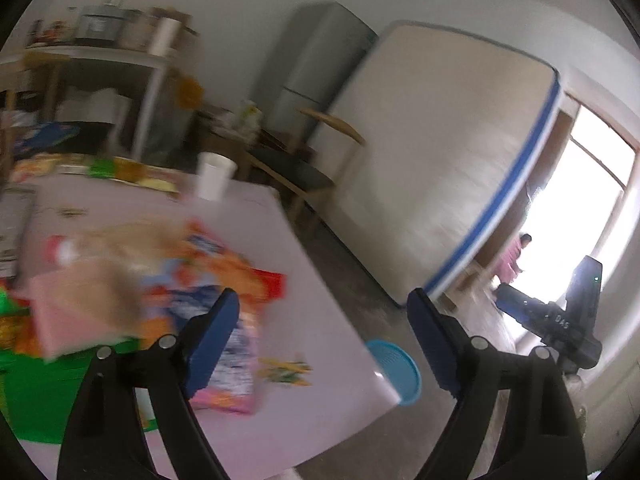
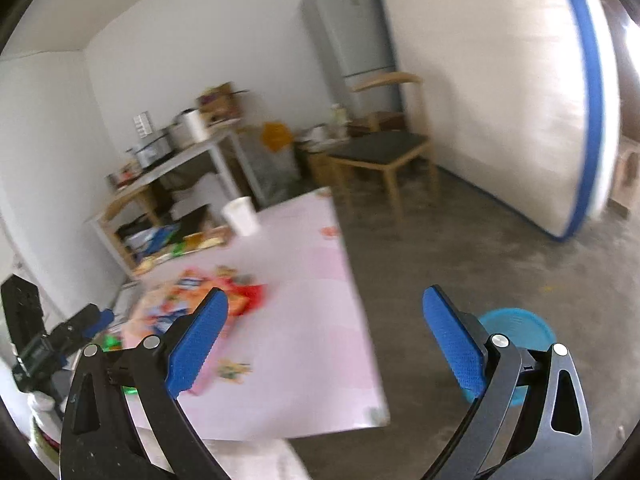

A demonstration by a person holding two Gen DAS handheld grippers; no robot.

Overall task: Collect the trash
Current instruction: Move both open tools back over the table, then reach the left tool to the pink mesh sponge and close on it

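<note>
Both grippers hang above the table (image 2: pixel 304 280), tipped a little downward toward the room. The left gripper (image 1: pixel 324 340) has its jaws spread wide with nothing between them; the right gripper (image 2: pixel 324 340) likewise, jaws fully apart and empty. The trash, a heap of bright snack wrappers (image 1: pixel 208 280), lies on the pale pink table, below and left of the left jaws and just behind the right gripper's left pad. One small scrap (image 1: pixel 286 372) lies apart, nearer the table's corner. A white cup (image 1: pixel 214 176) stands at the far edge. A blue basket (image 2: pixel 516 332) stands on the floor beside the table, partly behind the right pad.
</note>
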